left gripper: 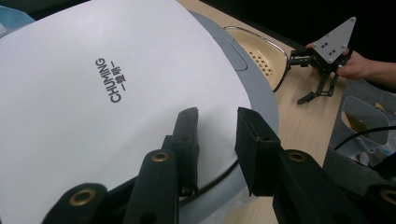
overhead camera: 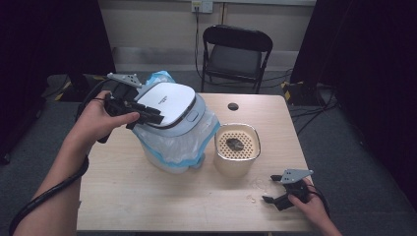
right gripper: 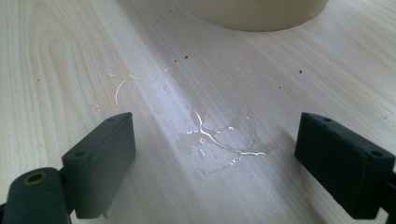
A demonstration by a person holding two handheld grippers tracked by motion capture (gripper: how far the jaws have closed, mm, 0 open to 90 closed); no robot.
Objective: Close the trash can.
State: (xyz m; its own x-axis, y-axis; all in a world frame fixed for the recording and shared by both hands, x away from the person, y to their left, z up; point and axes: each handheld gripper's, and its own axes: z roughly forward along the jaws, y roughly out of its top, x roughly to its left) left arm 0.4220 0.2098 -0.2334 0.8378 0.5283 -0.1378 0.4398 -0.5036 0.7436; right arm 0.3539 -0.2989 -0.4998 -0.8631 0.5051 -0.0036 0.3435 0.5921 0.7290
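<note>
A small bin (overhead camera: pixel 174 145) lined with a blue and white plastic bag stands at the table's left centre. Its white lid (overhead camera: pixel 167 101) with a grey rim is tilted up on top. My left gripper (overhead camera: pixel 150 115) comes in from the left and is shut on the lid's near edge. In the left gripper view one jaw lies on top of the lid (left gripper: pixel 93 93) and the other past its rim, with the gripper (left gripper: pixel 217 114) clamped there. My right gripper (overhead camera: pixel 271 189) rests open at the table's front right, its jaws (right gripper: pixel 215 140) wide apart over bare wood.
A beige container (overhead camera: pixel 237 147) with a perforated insert stands right of the bin, close to the bag. A wet smear (right gripper: pixel 205 130) glistens on the table (overhead camera: pixel 147 196) by the right gripper. A black chair (overhead camera: pixel 236 54) stands behind the table.
</note>
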